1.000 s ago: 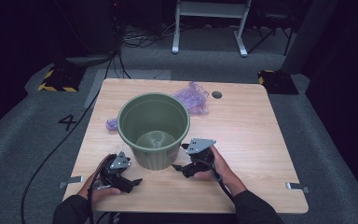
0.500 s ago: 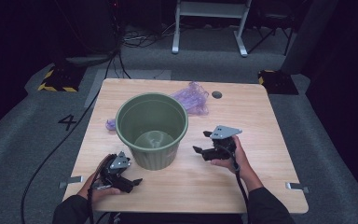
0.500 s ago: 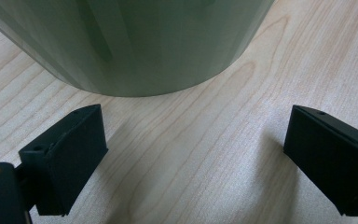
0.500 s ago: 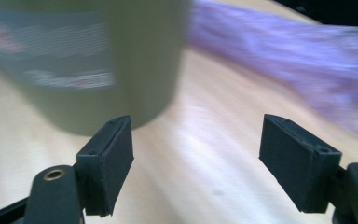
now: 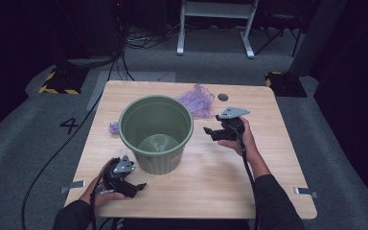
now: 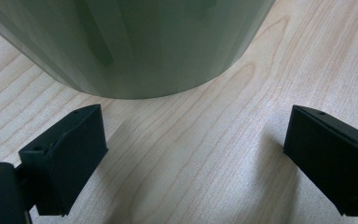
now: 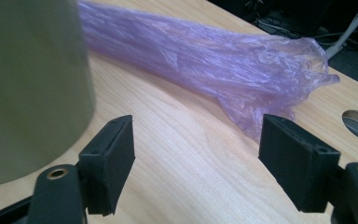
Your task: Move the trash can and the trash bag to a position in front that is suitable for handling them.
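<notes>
A green plastic bucket (image 5: 155,134) stands upright and empty on the wooden table (image 5: 268,182). Behind it lies a crumpled purple plastic bag (image 5: 199,100), with one end poking out at the bucket's left. My right gripper (image 5: 210,132) hovers to the right of the bucket and points at the bag (image 7: 214,65). It is open, its jaws have just been closing a little, and nothing is between them. My left gripper (image 5: 135,189) rests open on the table in front of the bucket's base (image 6: 130,42), holding nothing.
A round cable hole (image 5: 223,97) sits in the table just right of the bag. Metal brackets stick out at the table's near corners. Cables and a metal stand are on the grey floor beyond the table.
My right gripper has moved from the bucket's near right side away and up toward the purple bag. The left gripper and the bucket have stayed where they were.
</notes>
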